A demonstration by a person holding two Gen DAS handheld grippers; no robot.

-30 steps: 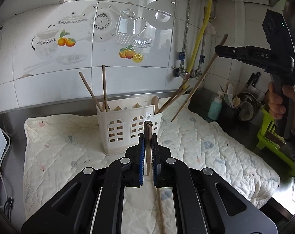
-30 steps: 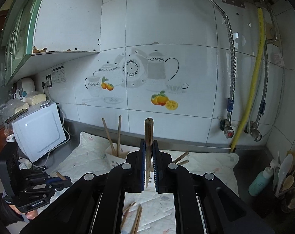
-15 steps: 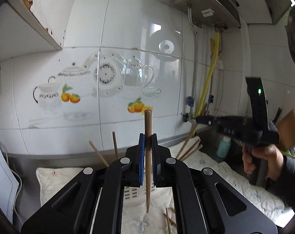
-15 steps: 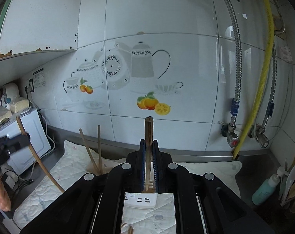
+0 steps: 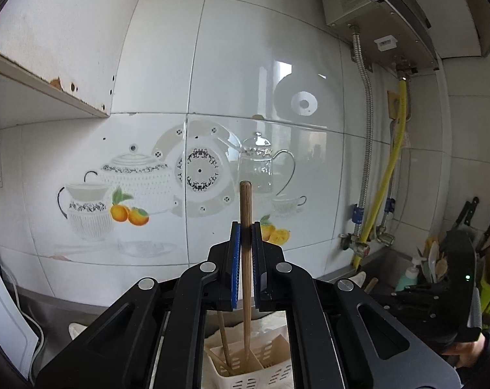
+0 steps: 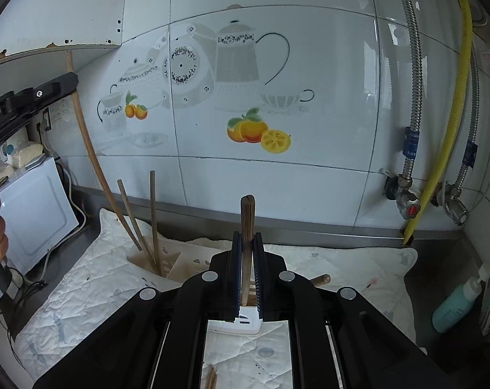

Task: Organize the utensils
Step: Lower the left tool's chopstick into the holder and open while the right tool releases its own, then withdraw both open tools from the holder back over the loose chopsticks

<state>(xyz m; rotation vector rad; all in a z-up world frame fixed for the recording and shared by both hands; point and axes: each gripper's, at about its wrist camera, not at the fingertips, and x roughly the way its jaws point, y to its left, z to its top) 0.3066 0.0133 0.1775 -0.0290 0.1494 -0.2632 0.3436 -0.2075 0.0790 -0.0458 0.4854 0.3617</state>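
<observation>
Left gripper (image 5: 245,243) clamped on one upright wooden chopstick (image 5: 245,214), lower tip hanging over the white slotted holder (image 5: 245,369), beside another stick (image 5: 224,343) already standing in it. Right gripper (image 6: 246,253) likewise closed on a darker chopstick (image 6: 247,217), held upright above the same holder (image 6: 180,265), where two sticks (image 6: 152,214) lean in the left compartment. Around: quilted white cloth (image 6: 83,291) under the holder, loose chopsticks (image 6: 211,377) on it, tiled wall (image 6: 277,178) with teapot decals, teal pump bottle (image 6: 455,304) at right.
</observation>
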